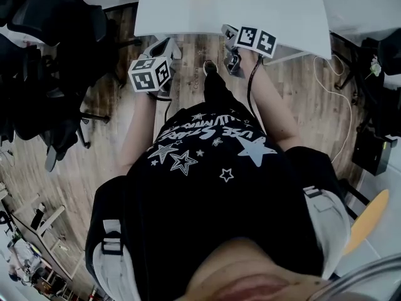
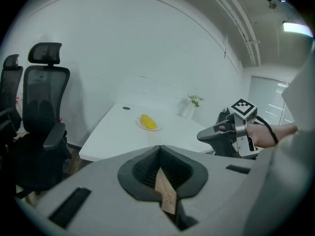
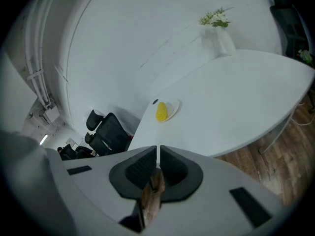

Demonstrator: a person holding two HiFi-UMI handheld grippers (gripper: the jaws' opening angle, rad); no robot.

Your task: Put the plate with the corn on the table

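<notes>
Indoors, a white table (image 2: 110,132) stands on wood floor (image 1: 301,105) beside black chairs (image 2: 44,112).

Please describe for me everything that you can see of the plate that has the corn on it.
The plate is small, round, shallow and white, and it looks smooth, perhaps ceramic or plastic. It lies flat on the white table, toward the table's far side. One yellow corn cob lies on it. Nothing else touches it.
</notes>
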